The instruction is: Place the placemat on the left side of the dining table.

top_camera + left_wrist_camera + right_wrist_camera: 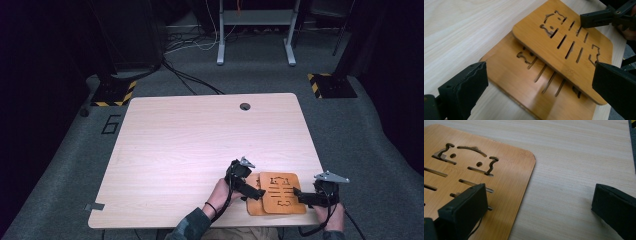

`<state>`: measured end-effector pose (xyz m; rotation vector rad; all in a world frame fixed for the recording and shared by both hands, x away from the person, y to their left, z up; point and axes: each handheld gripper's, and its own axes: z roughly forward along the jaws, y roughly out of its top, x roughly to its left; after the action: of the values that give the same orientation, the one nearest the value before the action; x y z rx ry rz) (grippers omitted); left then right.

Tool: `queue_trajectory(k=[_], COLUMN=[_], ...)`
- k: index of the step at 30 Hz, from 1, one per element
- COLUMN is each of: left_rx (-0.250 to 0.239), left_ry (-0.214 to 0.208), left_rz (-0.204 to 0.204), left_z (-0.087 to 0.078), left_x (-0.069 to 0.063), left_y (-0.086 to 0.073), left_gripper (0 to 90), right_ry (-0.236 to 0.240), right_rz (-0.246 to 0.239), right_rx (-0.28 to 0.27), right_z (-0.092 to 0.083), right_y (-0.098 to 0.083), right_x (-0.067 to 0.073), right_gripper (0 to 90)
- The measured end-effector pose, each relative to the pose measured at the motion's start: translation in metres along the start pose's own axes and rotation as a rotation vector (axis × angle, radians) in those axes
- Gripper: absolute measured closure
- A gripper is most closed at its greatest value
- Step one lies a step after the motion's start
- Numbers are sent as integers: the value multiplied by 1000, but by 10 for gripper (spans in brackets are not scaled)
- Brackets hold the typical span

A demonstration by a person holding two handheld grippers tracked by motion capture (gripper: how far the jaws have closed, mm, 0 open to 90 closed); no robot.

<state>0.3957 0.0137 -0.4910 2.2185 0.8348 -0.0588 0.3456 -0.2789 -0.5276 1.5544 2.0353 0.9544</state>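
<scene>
Two flat orange-brown bamboo trivets with cat-shaped cutouts sit stacked at the lower right of the high view, the top trivet (281, 192) skewed over the bottom trivet (254, 201) on the pale wood table (200, 145). My left gripper (248, 189) is spread wide at their left edge, holding nothing. My right gripper (302, 196) is likewise apart, one jaw over the top trivet's right edge. I judge nothing is lifted yet; separating or moving them remains.
</scene>
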Motion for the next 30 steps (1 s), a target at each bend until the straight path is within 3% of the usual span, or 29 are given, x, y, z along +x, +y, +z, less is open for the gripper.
queue_trajectory(k=[15, 24, 30], left_rx=[65, 79, 97], left_ry=[-38, -31, 7], left_rz=[17, 36, 51], left_z=[28, 35, 37], left_x=[-12, -20, -25], left_y=[9, 14, 15], left_gripper=[14, 15, 17], right_ry=[0, -1, -2], right_rz=[1, 1, 2], right_rx=[-1, -1, -2], right_z=[0, 0, 0], right_y=[0, 0, 0], right_x=[0, 0, 0], right_gripper=[0, 0, 0])
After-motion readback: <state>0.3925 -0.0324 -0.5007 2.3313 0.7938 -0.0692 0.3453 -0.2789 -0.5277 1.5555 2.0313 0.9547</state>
